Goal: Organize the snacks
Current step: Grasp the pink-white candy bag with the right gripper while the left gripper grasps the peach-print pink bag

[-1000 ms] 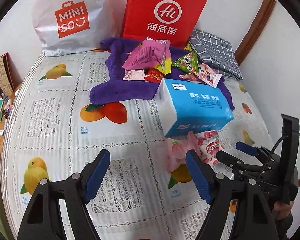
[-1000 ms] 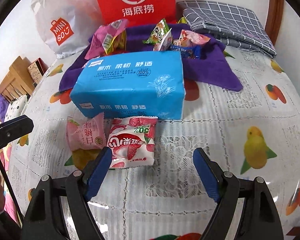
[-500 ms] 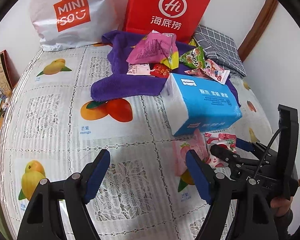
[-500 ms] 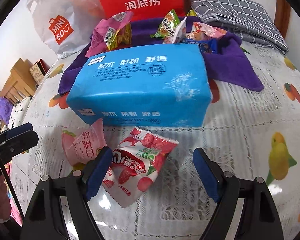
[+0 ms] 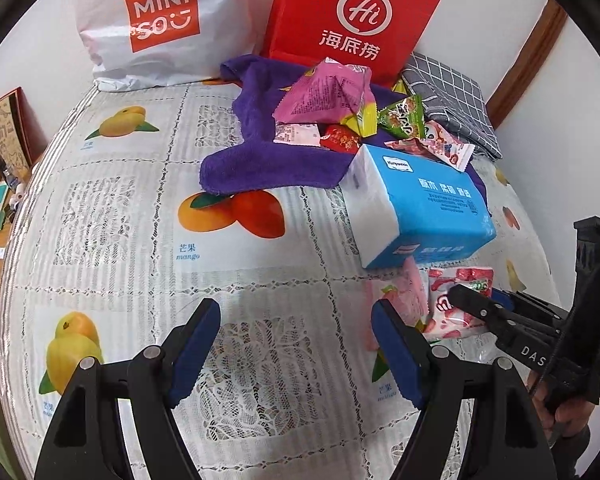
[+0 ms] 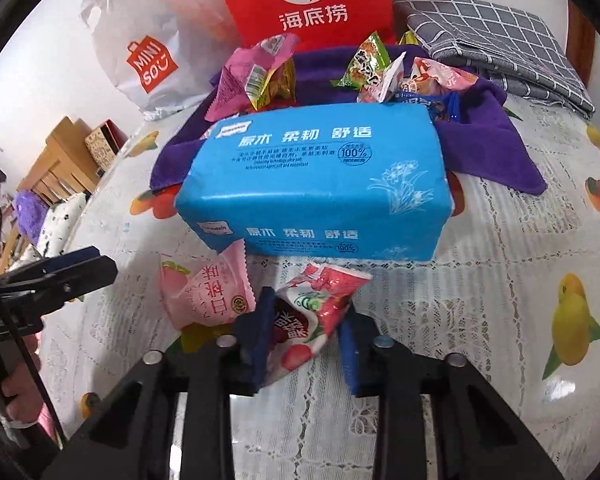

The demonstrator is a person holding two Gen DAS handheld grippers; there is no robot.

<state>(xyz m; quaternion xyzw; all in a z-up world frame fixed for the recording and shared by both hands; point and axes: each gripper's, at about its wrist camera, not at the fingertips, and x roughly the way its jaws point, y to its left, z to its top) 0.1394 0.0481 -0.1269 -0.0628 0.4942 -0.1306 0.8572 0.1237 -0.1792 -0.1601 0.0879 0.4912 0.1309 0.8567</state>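
Right wrist view: on the fruit-print tablecloth (image 6: 480, 300), before the blue tissue pack (image 6: 320, 184), the right gripper (image 6: 306, 340) is closing, pinching the red strawberry snack packet (image 6: 312, 312), while the left gripper (image 5: 296, 344) stands spread, empty, beside it.

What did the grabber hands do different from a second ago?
The right gripper was wide open around the red strawberry candy packet; now its jaws are closing on the packet, crumpling it. The left gripper stayed open and empty over the tablecloth. The pink peach packet, the blue tissue pack and the snacks on the purple towel did not move.
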